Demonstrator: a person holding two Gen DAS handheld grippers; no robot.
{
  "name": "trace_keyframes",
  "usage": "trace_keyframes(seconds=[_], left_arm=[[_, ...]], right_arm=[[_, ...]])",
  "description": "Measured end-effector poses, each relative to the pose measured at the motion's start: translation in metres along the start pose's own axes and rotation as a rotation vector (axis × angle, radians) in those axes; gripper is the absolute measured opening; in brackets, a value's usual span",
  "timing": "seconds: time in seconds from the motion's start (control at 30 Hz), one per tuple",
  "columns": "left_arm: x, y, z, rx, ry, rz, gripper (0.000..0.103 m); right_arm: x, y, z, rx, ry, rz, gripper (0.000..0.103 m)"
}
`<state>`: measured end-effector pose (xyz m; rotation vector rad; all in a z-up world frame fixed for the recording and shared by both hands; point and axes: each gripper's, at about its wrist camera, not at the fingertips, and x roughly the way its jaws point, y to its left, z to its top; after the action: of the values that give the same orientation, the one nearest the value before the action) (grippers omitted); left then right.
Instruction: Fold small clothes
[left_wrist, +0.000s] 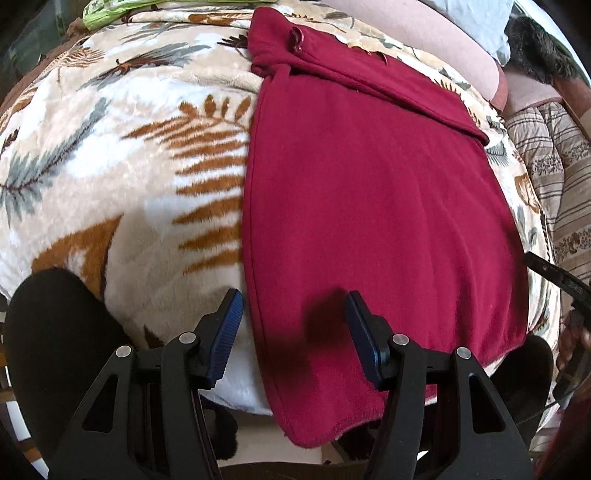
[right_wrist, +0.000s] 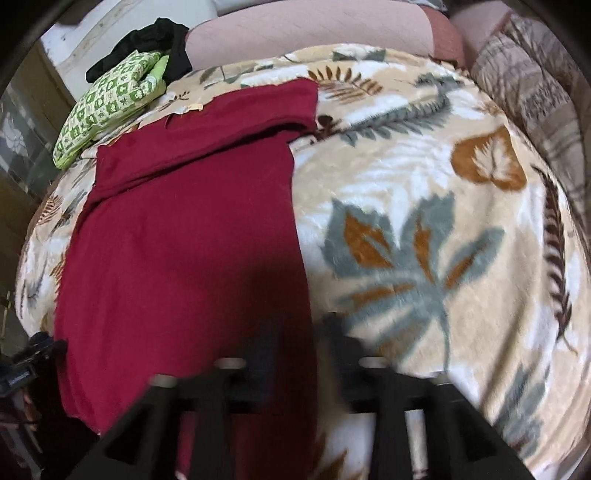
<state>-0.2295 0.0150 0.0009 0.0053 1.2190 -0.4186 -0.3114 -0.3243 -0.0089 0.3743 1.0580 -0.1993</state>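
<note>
Left wrist view: left gripper (left_wrist: 293, 325) hangs low over the near edge of the bed (left_wrist: 110, 155), jaws wide, straddling the left hem of the red garment (left_wrist: 369, 206).
Garment: spread flat and long on the leaf-print blanket, a sleeve folded across its far end, so the near hem looks ready to be lifted.
Right gripper (right_wrist: 295, 354): blurred over the garment's right hem; jaws look parted, grasping nothing.
Green cloth (right_wrist: 107, 103): parked at the far left corner, out of the way.

Both wrist views close above bed, facing forward; share red garment (left_wrist: 369, 206).
</note>
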Motion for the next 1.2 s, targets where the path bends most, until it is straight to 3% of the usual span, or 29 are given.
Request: trace_keyframes(seconds=[0.37,0.8,1.0,1.2], left_arm=[[0.001,0.002,-0.018,0.019,-0.002,0.008,0.063],[0.002,0.002,-0.018,0.044,0.022,-0.007,0.064],[0.005,-0.004,-0.014,0.126,0.075,0.009,0.064],[0.006,-0.002,-0.015,0.128,0.107,0.002,0.064]], right_arm=[[-0.003,-0.011,-0.042,-0.018,0.078,0.061,0.055],[-0.004,-0.004,-0.053,-0.043,0.095,0.088,0.055],[-0.002,0.001,-0.054,-0.053,0.104,0.09,0.059],[-0.001,0.005,-0.057,-0.064,0.123,0.084,0.059]])
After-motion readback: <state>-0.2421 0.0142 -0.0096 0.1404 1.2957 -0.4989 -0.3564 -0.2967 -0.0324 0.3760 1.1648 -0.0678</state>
